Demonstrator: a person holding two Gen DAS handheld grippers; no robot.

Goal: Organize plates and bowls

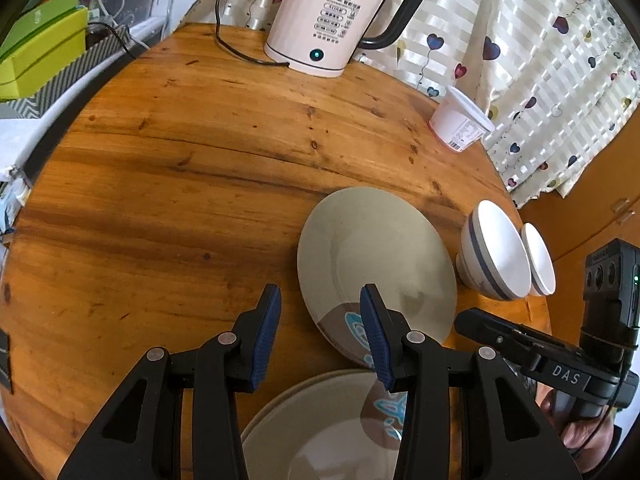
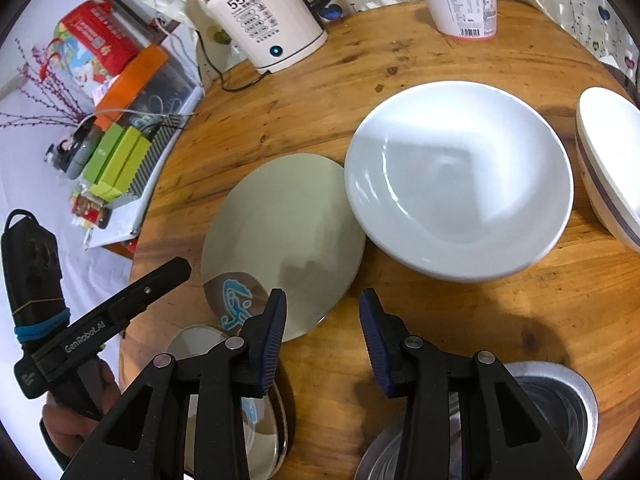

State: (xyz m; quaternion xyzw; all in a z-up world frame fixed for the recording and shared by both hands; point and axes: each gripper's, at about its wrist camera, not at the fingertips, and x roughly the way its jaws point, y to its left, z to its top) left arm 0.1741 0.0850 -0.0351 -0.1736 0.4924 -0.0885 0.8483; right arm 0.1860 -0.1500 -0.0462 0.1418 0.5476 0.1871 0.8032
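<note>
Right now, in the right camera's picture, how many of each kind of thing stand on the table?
Plates: 2, far plate, near plate
Bowls: 3, white bowl, striped bowl, steel bowl
Kettle: 1
Tub: 1
Total: 7

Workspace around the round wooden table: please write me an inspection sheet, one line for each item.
Surface: round wooden table, knots and dark streaks.
Job's things: grey plate with blue motif; second grey plate nearer; large white bowl, its rim over the first plate's edge; striped bowl; small white bowl beside it; metal bowls.
Clutter: kettle; lidded tub.
Grippers: left gripper open over the plate's edge; right gripper open, nothing between its fingers.
Cables: black cord from the kettle.
Surroundings: heart-print curtain; boxes off the table.
</note>
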